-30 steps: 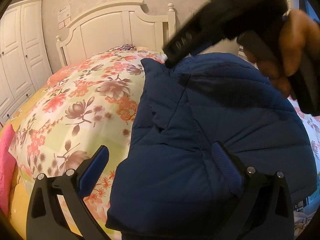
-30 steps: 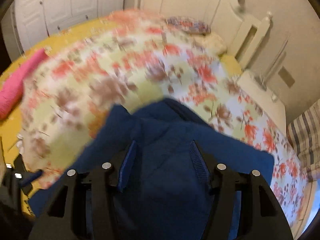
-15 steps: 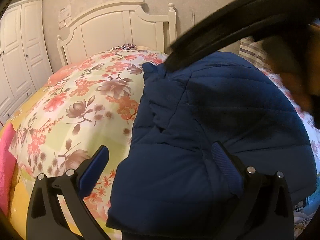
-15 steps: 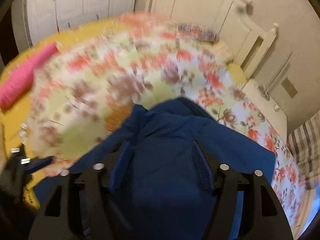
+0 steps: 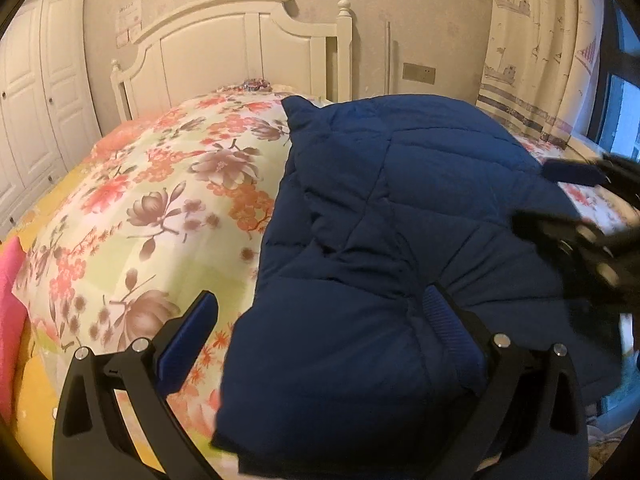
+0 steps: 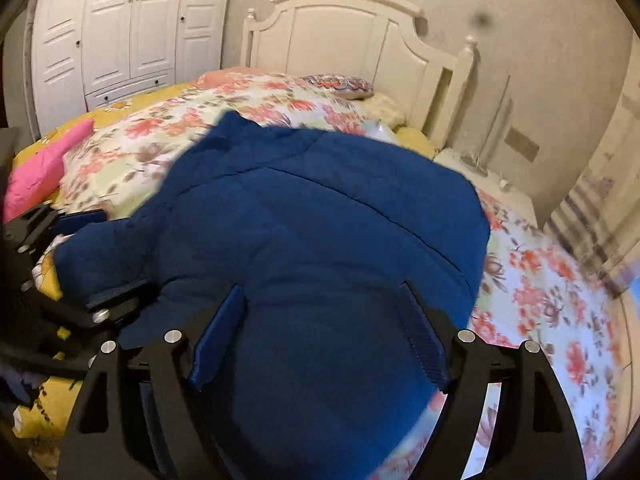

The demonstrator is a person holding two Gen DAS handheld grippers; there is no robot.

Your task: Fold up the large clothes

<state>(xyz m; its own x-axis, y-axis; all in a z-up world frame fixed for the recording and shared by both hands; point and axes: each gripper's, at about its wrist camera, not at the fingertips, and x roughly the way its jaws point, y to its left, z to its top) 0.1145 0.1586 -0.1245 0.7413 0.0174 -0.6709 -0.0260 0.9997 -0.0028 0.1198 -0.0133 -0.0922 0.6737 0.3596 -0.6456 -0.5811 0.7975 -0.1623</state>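
Left gripper [image 5: 316, 330] stands spread wide over the quilted navy jacket [image 5: 400, 240], its right pad touching padding without clamping. Folded, the puffy jacket lies on the floral duvet [image 5: 160, 200], below the white headboard [image 5: 240, 52].

Right gripper [image 6: 320, 336], jaws just widened, straddles the jacket's [image 6: 320, 220] smooth bulge, apparently released; edges blur.

My right gripper [image 6: 320, 344] has just been opening, its jaws wide over the folded blue jacket [image 6: 320, 220] on the flowered bed cover [image 6: 560, 300]. My left gripper [image 6: 68, 256] is at the jacket's left edge.
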